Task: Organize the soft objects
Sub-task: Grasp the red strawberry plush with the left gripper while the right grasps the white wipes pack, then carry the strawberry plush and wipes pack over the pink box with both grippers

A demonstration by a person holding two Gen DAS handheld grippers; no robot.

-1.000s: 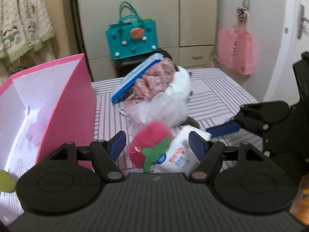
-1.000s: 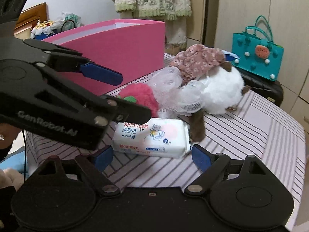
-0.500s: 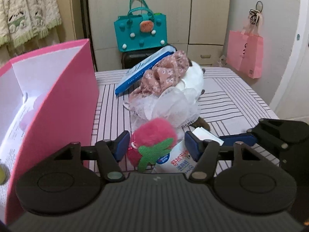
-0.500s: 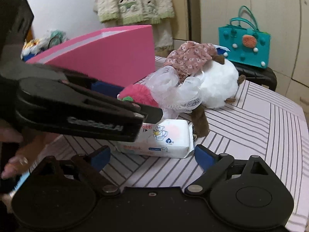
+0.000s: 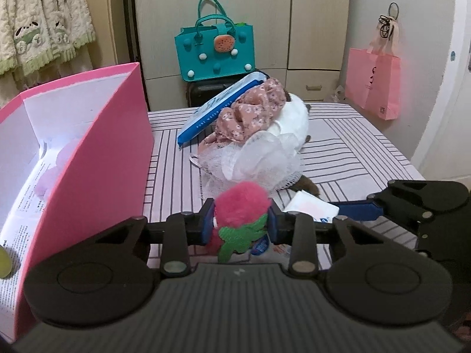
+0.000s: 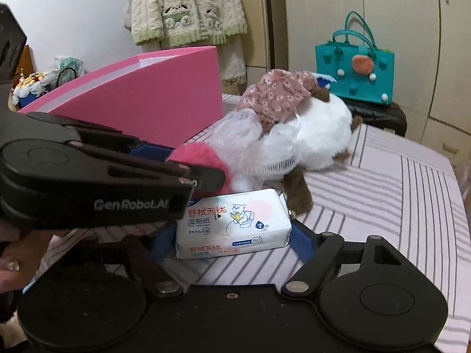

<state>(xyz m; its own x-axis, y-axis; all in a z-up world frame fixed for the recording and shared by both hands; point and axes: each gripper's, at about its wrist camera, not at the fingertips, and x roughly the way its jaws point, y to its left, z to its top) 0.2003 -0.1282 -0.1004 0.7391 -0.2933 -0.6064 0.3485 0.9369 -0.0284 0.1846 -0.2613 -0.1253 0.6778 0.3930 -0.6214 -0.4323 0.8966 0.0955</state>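
On my striped worktop (image 5: 338, 147) the pile is mostly unsorted. My left claw (image 5: 240, 225) has just been closing and now pinches the fluffy pink strawberry plush (image 5: 241, 203). My right claw (image 6: 232, 235), spread, straddles the white wet-wipe pack (image 6: 232, 220). The pink cardboard box (image 5: 97, 158) beside them holds something pale; the rest waits.

Both wrist views close, angled down; share pink box (image 5: 97, 158), table (image 6: 382, 182).

Teal handbag (image 5: 214, 50) on black case; pink bag (image 5: 373, 85) (hanging); cream sweater (image 6: 185, 8).
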